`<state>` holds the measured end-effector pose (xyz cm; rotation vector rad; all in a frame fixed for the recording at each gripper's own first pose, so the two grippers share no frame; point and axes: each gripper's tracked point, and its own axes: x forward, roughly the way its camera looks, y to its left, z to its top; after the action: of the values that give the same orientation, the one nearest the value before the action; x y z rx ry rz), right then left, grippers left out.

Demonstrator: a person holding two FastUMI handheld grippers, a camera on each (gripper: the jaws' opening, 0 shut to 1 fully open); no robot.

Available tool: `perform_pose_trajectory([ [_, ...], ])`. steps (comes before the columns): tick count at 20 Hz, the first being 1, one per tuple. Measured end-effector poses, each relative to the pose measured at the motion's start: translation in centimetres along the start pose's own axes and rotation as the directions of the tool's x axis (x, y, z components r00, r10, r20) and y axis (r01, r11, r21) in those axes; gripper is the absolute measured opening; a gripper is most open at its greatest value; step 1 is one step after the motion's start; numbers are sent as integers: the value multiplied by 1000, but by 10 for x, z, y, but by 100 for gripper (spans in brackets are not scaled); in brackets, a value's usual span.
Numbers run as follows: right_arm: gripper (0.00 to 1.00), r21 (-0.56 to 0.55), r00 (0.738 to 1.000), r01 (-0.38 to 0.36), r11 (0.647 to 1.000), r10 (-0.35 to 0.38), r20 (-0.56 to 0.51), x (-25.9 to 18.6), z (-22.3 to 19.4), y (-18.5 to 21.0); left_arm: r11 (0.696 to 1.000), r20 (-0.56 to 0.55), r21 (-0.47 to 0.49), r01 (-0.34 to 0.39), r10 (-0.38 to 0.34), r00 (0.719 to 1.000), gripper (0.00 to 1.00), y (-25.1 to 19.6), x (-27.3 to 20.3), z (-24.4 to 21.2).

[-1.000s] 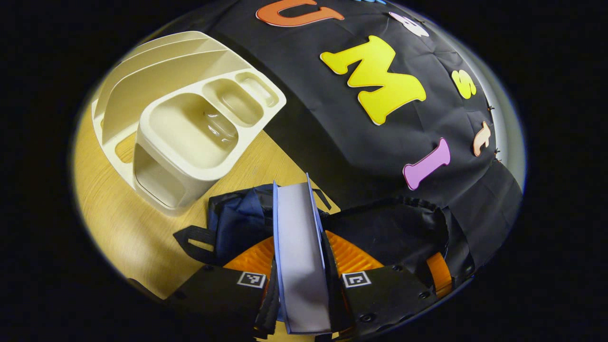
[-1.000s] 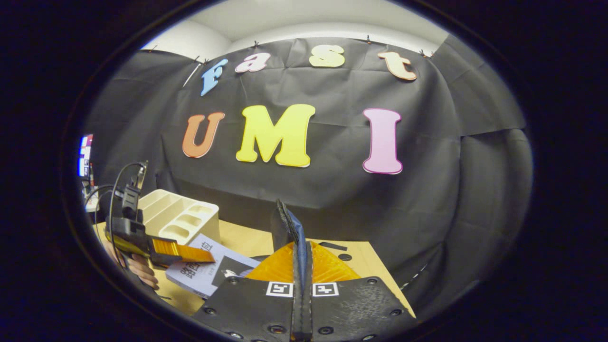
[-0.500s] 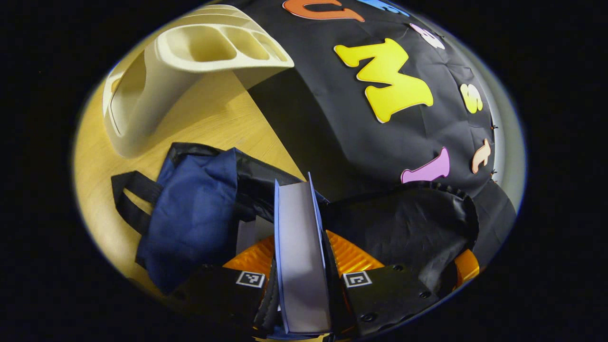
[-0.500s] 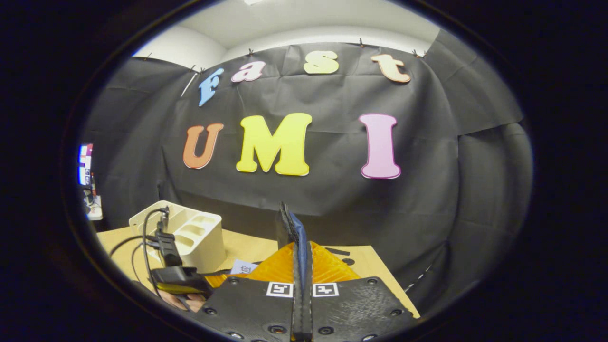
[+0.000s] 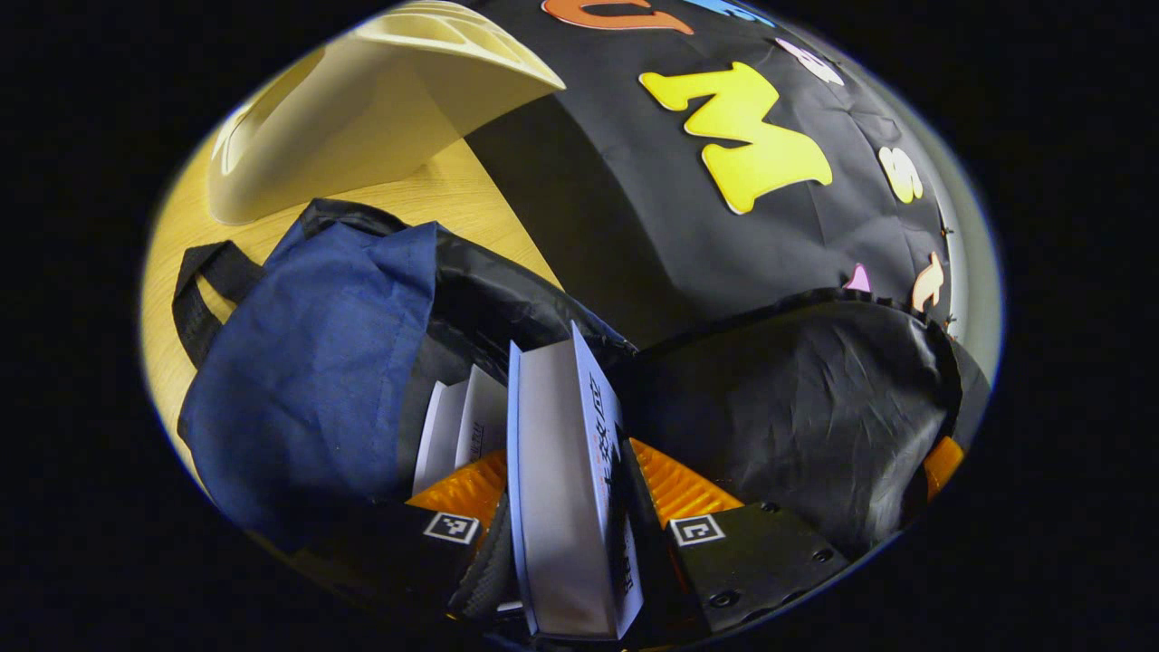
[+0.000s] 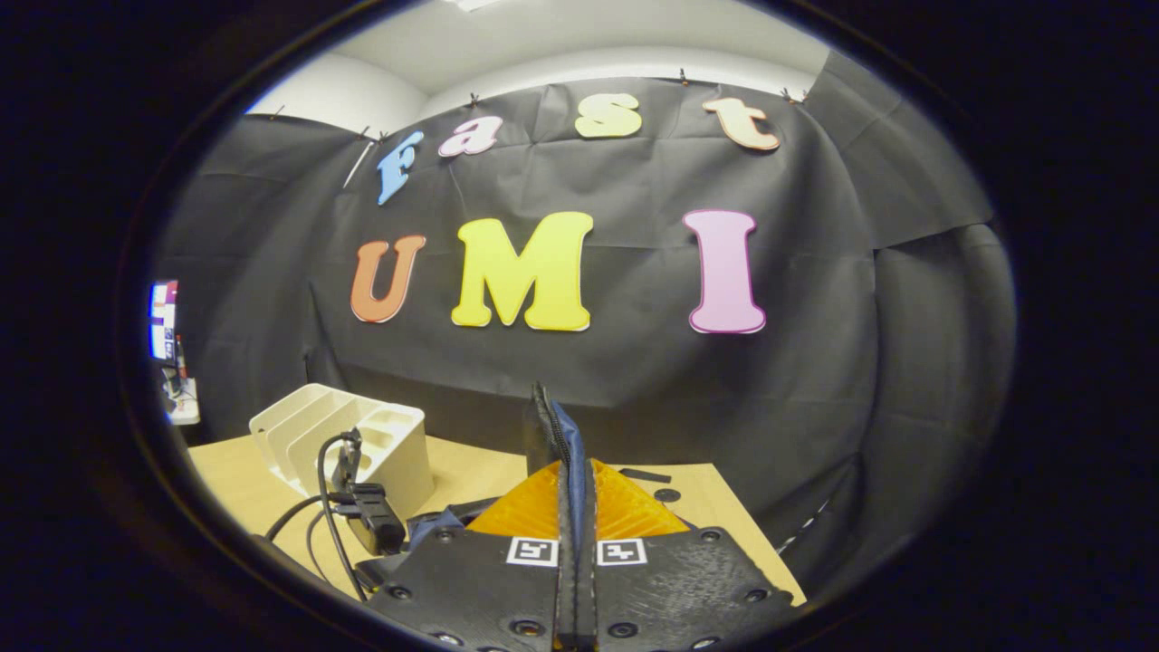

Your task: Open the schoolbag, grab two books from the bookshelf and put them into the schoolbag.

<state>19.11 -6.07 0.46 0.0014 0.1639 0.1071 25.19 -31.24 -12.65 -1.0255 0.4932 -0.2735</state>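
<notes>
On the wooden table (image 5: 471,195) the schoolbag (image 5: 317,362) is held open by the right gripper (image 6: 575,471), its fingers clenched on the edge, one book (image 5: 462,421) is seen inside, and the second book (image 5: 557,489), clamped by the left gripper (image 5: 566,493), is now lowered deeper than before.

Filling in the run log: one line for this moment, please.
left gripper: shut on book | book over open schoolbag | right gripper: shut on bag edge
</notes>
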Motion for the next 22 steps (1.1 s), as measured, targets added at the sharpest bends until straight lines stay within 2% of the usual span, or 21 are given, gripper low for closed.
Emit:
perform_pose_trajectory([
  [4, 1, -2, 1000, 23, 1000, -23, -1, -2, -2, -6, 994, -38, 106, -33, 37, 999, 74, 2, -2, -2],
  [8, 1, -4, 999, 45, 999, -45, -22, -4, -8, -9, 972, -59, 222, -77, 93, 994, 81, 9, -10, 4],
  [12, 0, -4, 996, 68, 998, -68, -50, -5, -17, -10, 962, -68, 249, -113, 134, 989, 81, 20, -25, 15],
  [16, 2, -17, 992, 100, 995, -101, -74, -8, -27, -9, 931, -1, 331, -155, 164, 986, 81, 29, -50, 37],
  [17, 7, -25, 991, 109, 994, -111, -78, -11, -29, -7, 927, 6, 342, -156, 164, 987, 81, 31, -57, 40],
  [18, 5, -32, 990, 116, 993, -118, -78, -14, -29, -6, 920, 14, 357, -163, 169, 985, 81, 32, -64, 43],
  [20, 17, -60, 990, 119, 991, -123, -69, -19, -29, -1, 893, 59, 402, -200, 193, 979, 81, 40, -79, 55],
  [21, 10, -72, 989, 127, 989, -132, -69, -23, -29, -1, 875, 89, 428, -227, 209, 974, 81, 46, -86, 63],
  [22, 10, -74, 988, 138, 988, -143, -64, -25, -30, -3, 862, 108, 446, -241, 215, 970, 81, 48, -94, 69],
])
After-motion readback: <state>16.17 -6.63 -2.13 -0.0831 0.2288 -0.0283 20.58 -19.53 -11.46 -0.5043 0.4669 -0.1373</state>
